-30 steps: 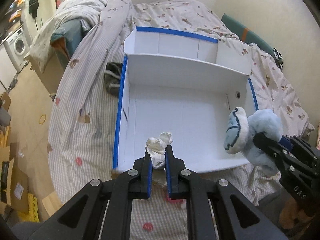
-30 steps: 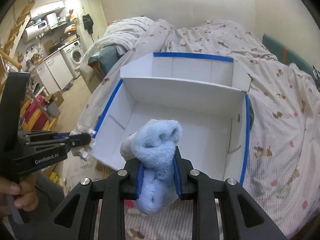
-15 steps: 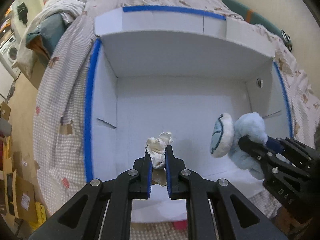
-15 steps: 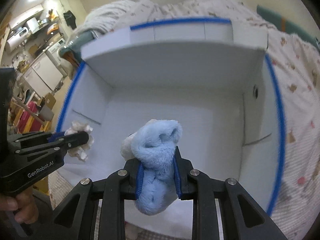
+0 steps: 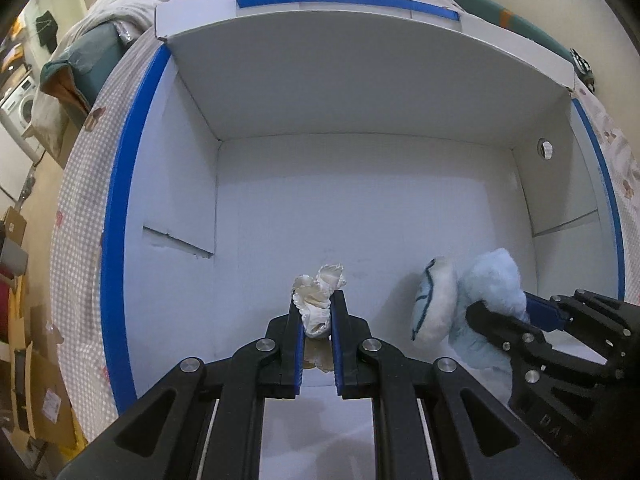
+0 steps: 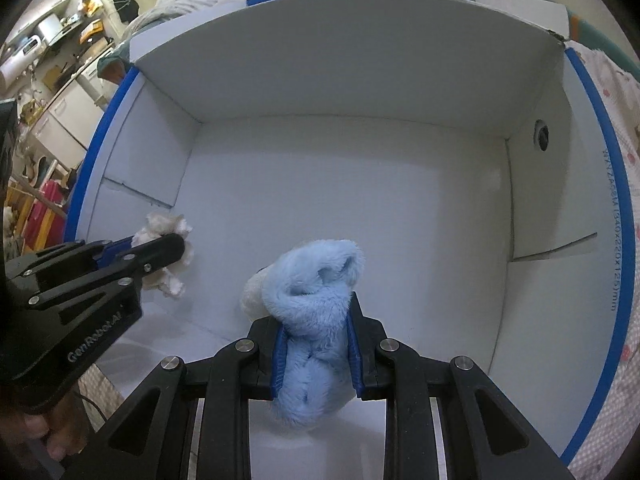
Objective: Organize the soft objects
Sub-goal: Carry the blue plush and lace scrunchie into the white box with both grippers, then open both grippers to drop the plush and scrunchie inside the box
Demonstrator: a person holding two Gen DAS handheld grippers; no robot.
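A white cardboard box [image 5: 360, 208] with blue taped rims lies open on the bed; it also fills the right wrist view [image 6: 360, 184]. My left gripper [image 5: 317, 312] is shut on a small cream-white soft toy [image 5: 318, 294] and holds it inside the box near the front wall. It shows at the left in the right wrist view [image 6: 166, 248]. My right gripper [image 6: 314, 332] is shut on a fluffy light-blue plush toy [image 6: 316, 284] with a white face, held inside the box at the front right. It shows in the left wrist view [image 5: 472, 312].
The box stands on a bed with a checked, patterned quilt [image 5: 76, 208]. A hole [image 5: 545, 148] pierces the box's right wall. A washing machine [image 5: 20, 104] and kitchen clutter [image 6: 52, 60] lie far left. Cardboard [image 5: 36, 380] sits on the floor.
Both grippers have moved forward and down over the box's front wall into the box, each still holding its toy. The box now fills both views.
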